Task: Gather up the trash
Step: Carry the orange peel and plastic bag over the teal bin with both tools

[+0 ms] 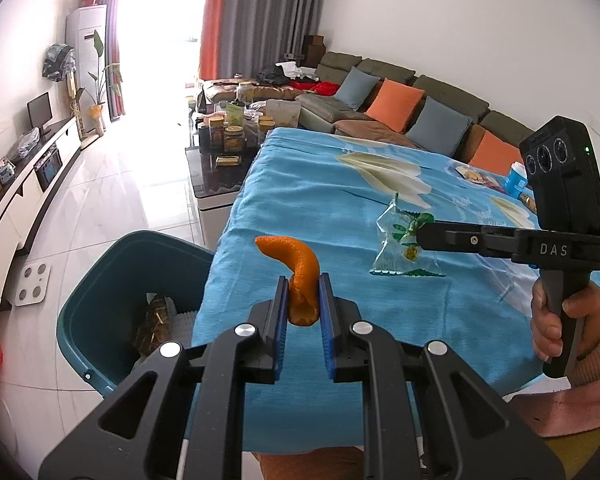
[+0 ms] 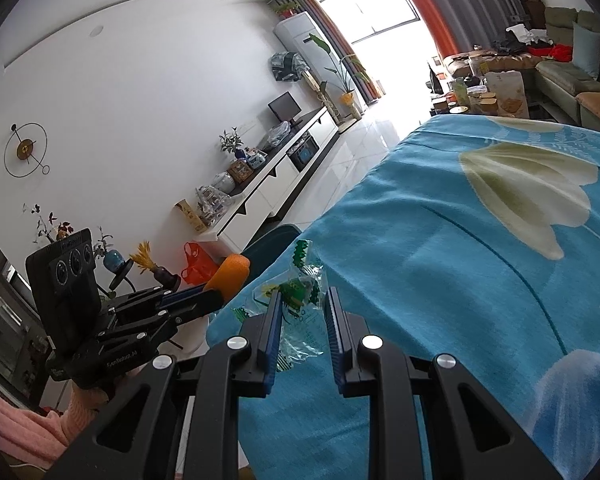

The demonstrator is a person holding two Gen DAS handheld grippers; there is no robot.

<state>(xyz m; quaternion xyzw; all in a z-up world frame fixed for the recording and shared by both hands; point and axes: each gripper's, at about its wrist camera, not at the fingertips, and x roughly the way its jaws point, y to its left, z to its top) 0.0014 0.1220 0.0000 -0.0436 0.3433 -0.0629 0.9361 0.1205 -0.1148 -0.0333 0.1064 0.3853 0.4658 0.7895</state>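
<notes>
The left gripper (image 1: 304,294) was pinching a curled strip of orange peel (image 1: 300,276), bumpy and matte on the outside, its lower end clamped between the ribbed blue pads (image 1: 281,320) while the tip curved off toward the upper left of the frame. It hung right over the near edge of the table, which was covered in a soft blue cloth with big cream flower prints (image 1: 320,196). Down in the lower left sat a smooth teal plastic bin (image 1: 96,292) with some crumpled wrappers already inside. Over on the right side of the left wrist view, the right gripper (image 1: 420,234) came in level, a hand (image 1: 560,312) in a ribbed knit cuff wrapped around its black handle. From its own camera, the right gripper (image 2: 303,312) had its blue pads closed on a crinkly clear plastic wrapper with green and yellow print (image 2: 300,300), glossy and creased, lying near the cloth's edge. The left gripper (image 2: 216,294) showed at mid-left there, peel poking out.
</notes>
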